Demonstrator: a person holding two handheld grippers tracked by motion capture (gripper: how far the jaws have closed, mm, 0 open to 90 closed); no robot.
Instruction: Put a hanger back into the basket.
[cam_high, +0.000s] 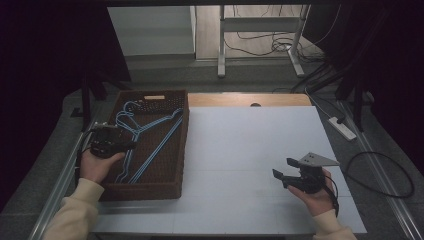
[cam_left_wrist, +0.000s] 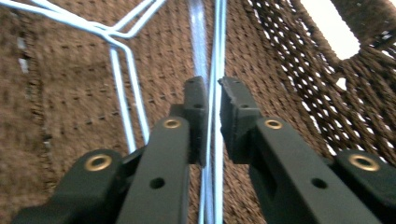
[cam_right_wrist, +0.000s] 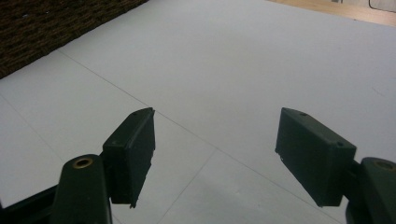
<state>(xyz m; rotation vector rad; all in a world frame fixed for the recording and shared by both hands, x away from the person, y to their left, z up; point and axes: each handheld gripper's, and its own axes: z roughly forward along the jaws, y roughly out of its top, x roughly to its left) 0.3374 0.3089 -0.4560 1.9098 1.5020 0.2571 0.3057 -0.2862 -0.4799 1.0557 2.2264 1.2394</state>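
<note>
Nearest the person, the right hand-held gripper (cam_high: 285, 169) hovers over the bare white worktop (cam_high: 250, 150), its jaws wide apart and empty. Farther left, the left hand-held gripper (cam_high: 131, 142) reaches into the brown woven basket (cam_high: 182, 150); its jaws stand slightly apart around a wire of the blue hangers (cam_high: 150, 132) lying inside, without pressing on it.

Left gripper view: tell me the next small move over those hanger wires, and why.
Probably close the left hand-held gripper on the pale blue hanger wires. They run through a narrow gap between its pads, seemingly not yet pinched, above the brown woven basket. The right hand-held gripper waits open over the white table.
</note>
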